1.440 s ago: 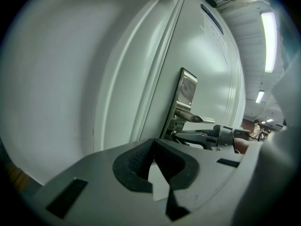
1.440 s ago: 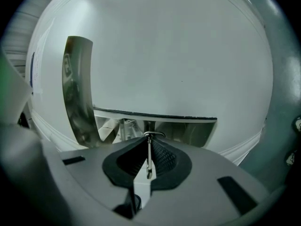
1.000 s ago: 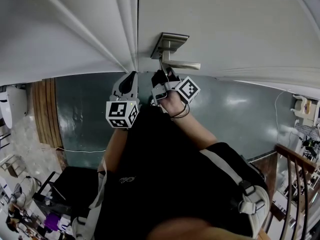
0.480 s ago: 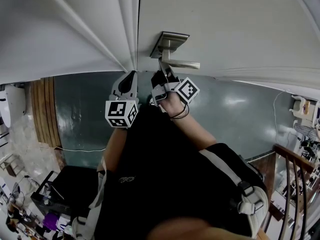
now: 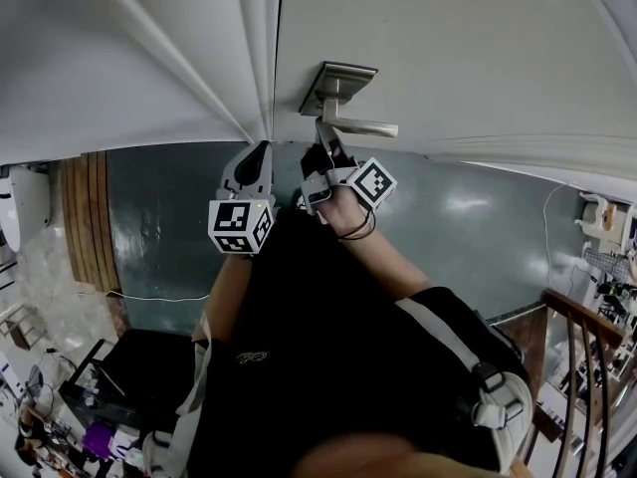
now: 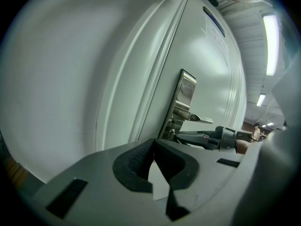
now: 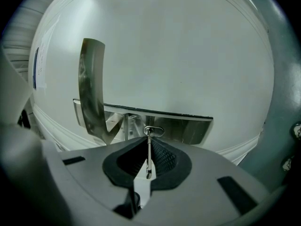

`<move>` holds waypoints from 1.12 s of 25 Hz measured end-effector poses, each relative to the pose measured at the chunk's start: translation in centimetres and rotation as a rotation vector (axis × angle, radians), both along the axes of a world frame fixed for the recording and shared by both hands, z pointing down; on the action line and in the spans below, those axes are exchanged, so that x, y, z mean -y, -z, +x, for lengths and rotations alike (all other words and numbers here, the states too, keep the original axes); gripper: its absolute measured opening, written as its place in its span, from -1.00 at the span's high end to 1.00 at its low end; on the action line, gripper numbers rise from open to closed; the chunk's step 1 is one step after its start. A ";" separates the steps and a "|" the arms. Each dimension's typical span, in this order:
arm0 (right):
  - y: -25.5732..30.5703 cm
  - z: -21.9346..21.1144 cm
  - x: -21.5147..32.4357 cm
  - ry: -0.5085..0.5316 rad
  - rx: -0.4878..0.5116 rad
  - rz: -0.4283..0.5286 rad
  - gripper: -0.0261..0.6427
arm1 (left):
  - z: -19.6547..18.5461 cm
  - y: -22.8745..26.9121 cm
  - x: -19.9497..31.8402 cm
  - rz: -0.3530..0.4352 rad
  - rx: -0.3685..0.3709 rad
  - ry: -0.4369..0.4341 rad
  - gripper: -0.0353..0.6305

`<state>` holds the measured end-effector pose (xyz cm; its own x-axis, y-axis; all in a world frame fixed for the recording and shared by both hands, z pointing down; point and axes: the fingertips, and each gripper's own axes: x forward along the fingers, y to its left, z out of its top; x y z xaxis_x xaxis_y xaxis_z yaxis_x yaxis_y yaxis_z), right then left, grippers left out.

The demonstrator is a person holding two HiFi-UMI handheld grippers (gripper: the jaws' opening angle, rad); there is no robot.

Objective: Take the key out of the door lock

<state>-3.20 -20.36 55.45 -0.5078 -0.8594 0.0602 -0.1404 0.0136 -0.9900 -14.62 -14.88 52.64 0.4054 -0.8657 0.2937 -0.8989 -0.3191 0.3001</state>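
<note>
Nothing has shifted since the earlier frames. Low in the frame, the right gripper [image 7: 148, 142] has its ribbed black fingers pinching the thin metal key [image 7: 149, 160], whose far end sits in the brushed-steel lock plate [image 7: 188, 126]. The left gripper [image 6: 154, 144] has its fingers pressed together, empty, beside the smooth white door [image 5: 448, 58].

key [image 7: 148, 152] in lock [image 7: 157, 131], below door handle [image 5: 358, 125]

Lever handle [image 5: 360, 125] overhangs the right claw [image 5: 320, 151], blocking ascent; the left claw [image 5: 262, 150] stands close on its left; room lies open rightward along the bare door [image 5: 448, 48] face.
</note>
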 end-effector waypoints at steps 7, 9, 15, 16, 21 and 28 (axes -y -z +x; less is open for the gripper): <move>0.0 0.3 -0.4 0.002 -0.014 -0.004 0.83 | 0.2 0.0 -0.4 0.000 0.001 0.000 0.82; -0.1 0.3 -0.4 0.003 -0.015 -0.003 0.83 | 0.2 -0.1 -0.4 -0.001 0.001 0.002 0.82; -0.2 -0.7 -1.2 0.047 -0.037 0.006 0.83 | 0.1 -0.1 -0.5 -0.001 0.001 0.009 0.82; -0.3 -0.8 -1.4 0.054 -0.042 0.006 0.83 | 0.1 -0.2 -0.6 -0.001 0.001 0.010 0.82; 0.0 -1.3 -2.4 0.088 -0.065 0.019 0.83 | 0.0 -0.2 -1.5 -0.006 0.001 0.021 0.82; -0.6 -2.2 -3.5 0.137 -0.094 0.000 0.83 | -0.9 -0.2 -2.6 -0.012 0.002 0.056 0.82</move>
